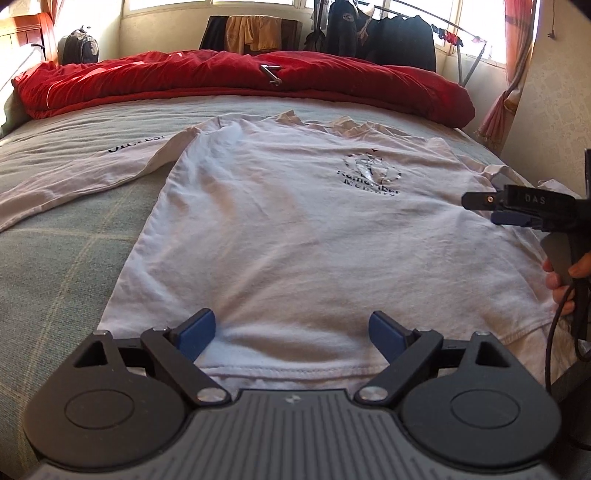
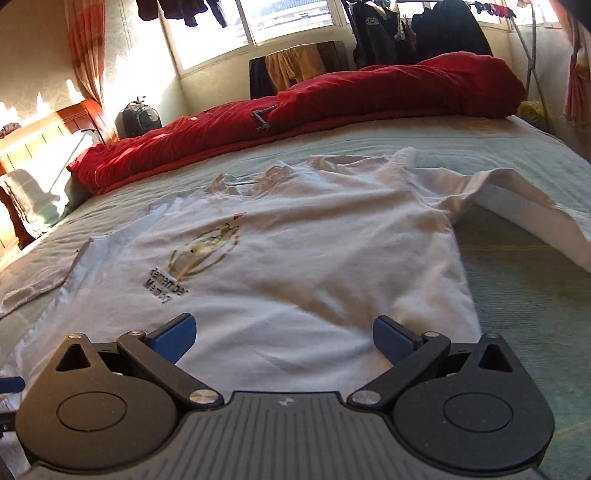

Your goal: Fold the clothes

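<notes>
Bedroom. My view runs across a bed with a pale green checked cover; a rumpled red quilt lies along its far side. Wooden headboard far left, sunlit. Bright windows beyond; orange curtain far right. Cream textured walls.

White shirt: soft matt cotton-like knit, creased. Bedsheet: matt woven cloth. Red quilt, upper frame: plush, faintly sheeny. Headboard, left: glossy wood. Left gripper: matt black plastic.
</notes>
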### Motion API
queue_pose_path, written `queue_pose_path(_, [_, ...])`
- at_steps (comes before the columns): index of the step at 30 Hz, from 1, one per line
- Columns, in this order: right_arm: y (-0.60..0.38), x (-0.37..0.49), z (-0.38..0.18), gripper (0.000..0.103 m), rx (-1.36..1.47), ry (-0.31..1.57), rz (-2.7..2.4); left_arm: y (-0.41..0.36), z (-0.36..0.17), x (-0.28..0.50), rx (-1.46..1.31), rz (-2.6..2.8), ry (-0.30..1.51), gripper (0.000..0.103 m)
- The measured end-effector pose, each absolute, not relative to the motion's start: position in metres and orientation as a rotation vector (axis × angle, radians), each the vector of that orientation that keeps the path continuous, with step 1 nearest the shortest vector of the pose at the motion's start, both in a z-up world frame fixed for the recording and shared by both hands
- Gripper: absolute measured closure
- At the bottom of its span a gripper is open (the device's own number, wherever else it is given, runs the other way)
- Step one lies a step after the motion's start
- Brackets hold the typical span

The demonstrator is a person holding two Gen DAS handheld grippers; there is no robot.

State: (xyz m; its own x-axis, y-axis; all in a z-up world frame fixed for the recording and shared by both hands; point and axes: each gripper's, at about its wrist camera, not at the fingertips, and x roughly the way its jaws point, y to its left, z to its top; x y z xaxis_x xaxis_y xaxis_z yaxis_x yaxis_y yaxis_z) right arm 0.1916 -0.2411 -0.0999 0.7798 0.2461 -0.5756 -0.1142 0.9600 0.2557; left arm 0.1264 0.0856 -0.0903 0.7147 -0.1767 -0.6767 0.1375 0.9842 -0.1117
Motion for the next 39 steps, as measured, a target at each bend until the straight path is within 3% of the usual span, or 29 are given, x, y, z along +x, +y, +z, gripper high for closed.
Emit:
queue_pose_path(11, [-0.253, 0.175, -0.081, 0.000, 0.322, 0.640, 0.205, 0.087, -0.092, 0.128, -0.068, -0.176, 0.750, 0.010])
queue_pose_path(19, [-0.180, 0.213, -0.101, 0.000, 0.067, 0.740, 0.244, 0.086, -0.092, 0.127, -0.060, -0.176, 0.750, 0.009])
queue_pose_path(24, [-0.180, 0.167, -0.102, 0.000, -0.125, 0.754, 0.264, 0.087, -0.092, 0.125, -0.062, -0.185, 0.745, 0.009])
queue_pose_path(31, [-0.222, 0.095, -0.104, 0.000, -0.083, 0.780, 0.234, 0.084, -0.094, 0.124, -0.044, -0.195, 0.735, 0.006])
queue_pose_path(39, [-0.222, 0.082, -0.110, 0.000, -0.065, 0.726, 0.177, 0.049, -0.071, 0.113, 0.060, -0.287, 0.685, 0.006])
